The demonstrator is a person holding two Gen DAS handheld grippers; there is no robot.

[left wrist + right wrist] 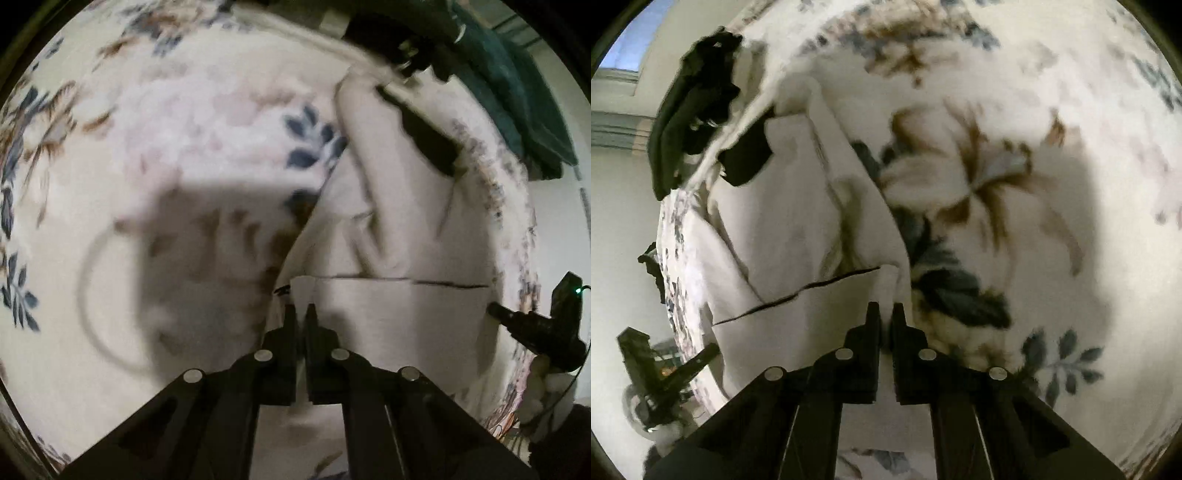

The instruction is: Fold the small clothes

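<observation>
I see the left gripper (303, 308) pinching one corner of the white garment (388, 295), the right gripper (884, 308) pinching the other; cloth spreads toward 12 o'clock over the floral bedspread (1015, 184).

My right gripper (883, 314) pinches a corner of the white garment (798, 229), its jaws nearly closed on the cloth just below the thin dark hem line (798, 291). The garment lies on the floral bedspread (1015, 184), with dark clothes (698, 107) beyond it. My left gripper (713, 350) touches its far edge at lower left.
</observation>
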